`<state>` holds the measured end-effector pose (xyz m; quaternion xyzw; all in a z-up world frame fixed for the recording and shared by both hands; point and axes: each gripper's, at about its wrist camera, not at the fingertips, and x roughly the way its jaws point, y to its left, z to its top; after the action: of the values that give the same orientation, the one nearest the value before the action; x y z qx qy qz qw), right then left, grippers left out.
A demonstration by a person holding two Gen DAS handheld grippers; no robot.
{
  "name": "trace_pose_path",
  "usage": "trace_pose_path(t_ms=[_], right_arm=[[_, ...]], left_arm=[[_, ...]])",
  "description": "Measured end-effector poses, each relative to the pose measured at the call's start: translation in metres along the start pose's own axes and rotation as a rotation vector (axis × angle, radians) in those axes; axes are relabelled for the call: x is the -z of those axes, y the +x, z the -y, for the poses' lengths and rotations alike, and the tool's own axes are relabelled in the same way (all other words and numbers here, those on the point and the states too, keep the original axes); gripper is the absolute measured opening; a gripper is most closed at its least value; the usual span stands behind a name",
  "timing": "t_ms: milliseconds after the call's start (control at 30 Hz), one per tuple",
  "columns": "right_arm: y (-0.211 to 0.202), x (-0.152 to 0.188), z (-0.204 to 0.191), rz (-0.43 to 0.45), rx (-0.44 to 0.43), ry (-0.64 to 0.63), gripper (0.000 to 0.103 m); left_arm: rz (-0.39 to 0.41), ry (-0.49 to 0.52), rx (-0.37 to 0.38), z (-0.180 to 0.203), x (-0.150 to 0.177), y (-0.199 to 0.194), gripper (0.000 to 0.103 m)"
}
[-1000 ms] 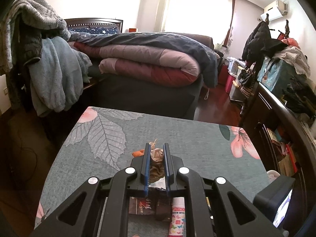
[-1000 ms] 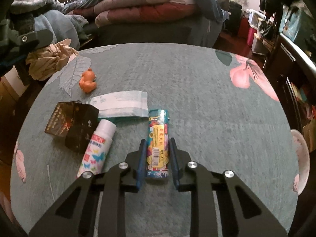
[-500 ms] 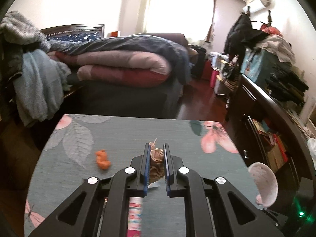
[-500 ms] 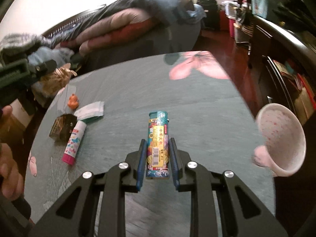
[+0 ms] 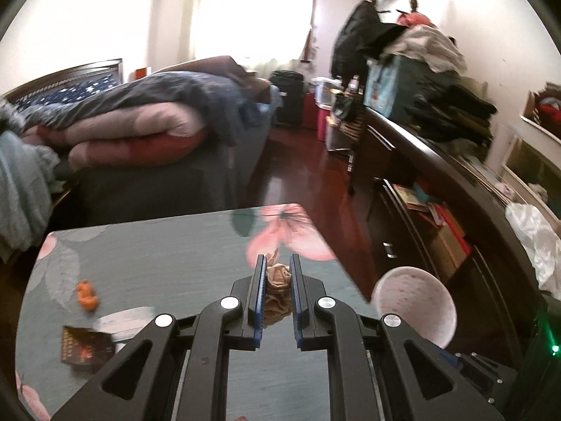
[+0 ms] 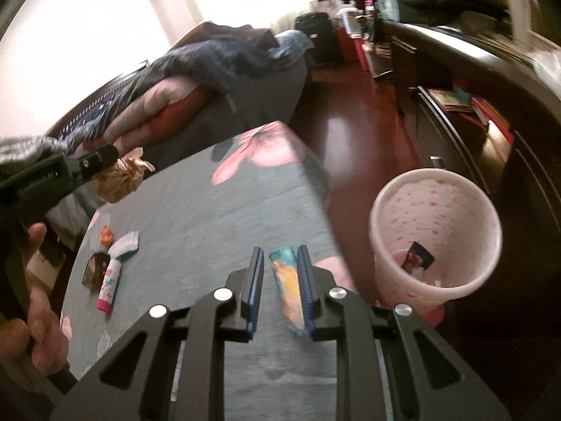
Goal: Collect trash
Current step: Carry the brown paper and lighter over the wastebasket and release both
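My left gripper [image 5: 276,263] is shut on a crumpled brown paper wad [image 5: 277,277], held above the table; the wad also shows in the right wrist view [image 6: 121,179]. My right gripper [image 6: 280,256] has opened, with the colourful lighter [image 6: 289,287] tilted loose against its right finger. A pink-speckled white bin [image 6: 436,231] stands off the table's right edge, right of my right gripper, with scraps inside. It also shows in the left wrist view [image 5: 415,303].
On the floral teal table [image 6: 210,217] lie an orange toy [image 6: 106,236], a tissue pack [image 6: 124,244], a dark wrapper [image 6: 94,268] and a pink-capped tube [image 6: 108,286]. A bed [image 5: 140,133] stands behind, a dark cabinet [image 5: 438,189] at right.
Both grippers swung right toward the bin. My right gripper's jaws have spread and the lighter now sits loose and tilted. The left still holds the paper wad.
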<state>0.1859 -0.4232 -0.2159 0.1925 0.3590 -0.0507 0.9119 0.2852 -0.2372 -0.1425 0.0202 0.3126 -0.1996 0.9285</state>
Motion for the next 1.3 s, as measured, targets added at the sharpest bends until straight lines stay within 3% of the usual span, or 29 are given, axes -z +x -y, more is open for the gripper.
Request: trace_pose_path(t_ms=[267, 333, 467, 567, 833, 900, 1000, 1300], right_arm=[[-0.009, -0.003, 0.042, 0.006, 0.021, 0.029, 0.022], [0.001, 0.005, 0.038, -0.034, 0.016, -0.006, 0.023], [0.036, 0.025, 0.014, -0.123, 0.010, -0.103, 0.037], [0.046, 0.033, 0.000, -0.123, 0.010, -0.144, 0.041], [0.049, 0.036, -0.014, -0.122, 0.054, -0.219, 0.041], [0.050, 0.038, -0.017, -0.124, 0.066, -0.244, 0.027], [0.048, 0.039, -0.019, -0.115, 0.074, -0.271, 0.024], [0.003, 0.019, 0.015, -0.002, 0.018, -0.158, 0.023]], left_arm=[[-0.013, 0.070, 0.052, 0.053, -0.001, 0.015, 0.014], [-0.019, 0.075, 0.054, 0.058, 0.000, 0.017, 0.014], [-0.027, 0.075, 0.045, 0.062, 0.002, 0.020, 0.014], [-0.029, 0.081, 0.036, 0.062, 0.002, 0.020, 0.014], [-0.015, 0.080, 0.018, 0.058, 0.000, 0.016, 0.014], [-0.014, 0.079, 0.016, 0.059, 0.000, 0.015, 0.014], [-0.016, 0.080, 0.019, 0.058, 0.000, 0.015, 0.014], [-0.010, 0.099, 0.046, 0.071, -0.001, 0.016, 0.014]])
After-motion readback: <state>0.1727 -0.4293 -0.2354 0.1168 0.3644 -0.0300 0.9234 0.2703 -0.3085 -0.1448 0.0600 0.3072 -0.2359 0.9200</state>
